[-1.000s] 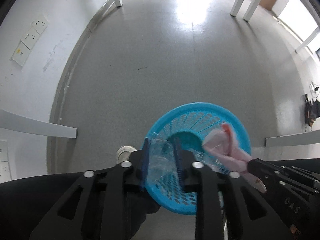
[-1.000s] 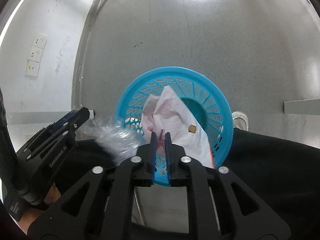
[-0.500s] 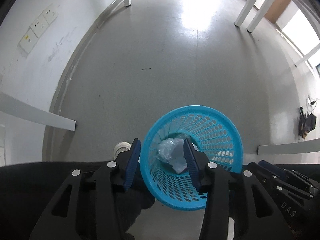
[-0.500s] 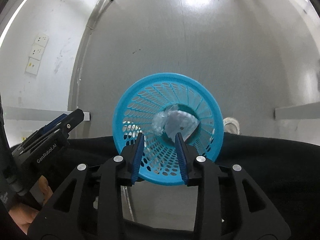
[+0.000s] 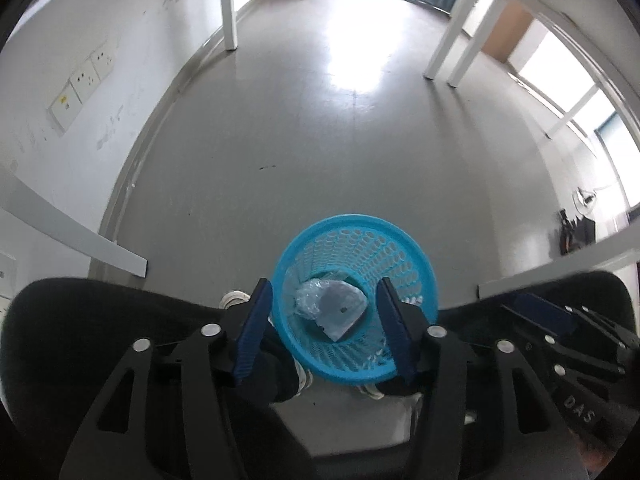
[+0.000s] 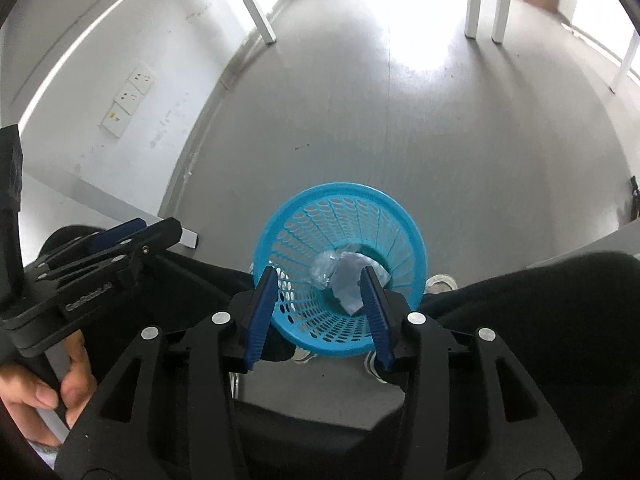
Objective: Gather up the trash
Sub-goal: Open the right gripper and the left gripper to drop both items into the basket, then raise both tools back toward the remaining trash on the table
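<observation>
Grey speckled floor [image 5: 320, 140] stretches open toward white table legs [image 5: 229, 8], a socketed wall [image 5: 84, 76] at left. Between the person's shoes [image 6: 440, 283] stands the perforated blue basket [image 5: 408, 248], crumpled clear plastic [image 5: 308, 300] and a pale wrapper [image 5: 340, 310] lying at its bottom. Above it, left gripper [image 5: 325, 330] and right gripper [image 6: 318, 314] have just been opening, jaws parted and empty.

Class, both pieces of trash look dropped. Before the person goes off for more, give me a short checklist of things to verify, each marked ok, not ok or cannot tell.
1. Left claw empty, jaws just been opening, nothing between them: ok.
2. Right claw empty, jaws just been opening, nothing between them: ok.
3. Clear plastic wrap inside the blue basket: ok.
4. Pale sheet lying at the basket's bottom: ok.
5. Basket standing upright on the floor: ok.
6. More trash left elsewhere in the room: cannot tell; none shows on the visible floor.
</observation>
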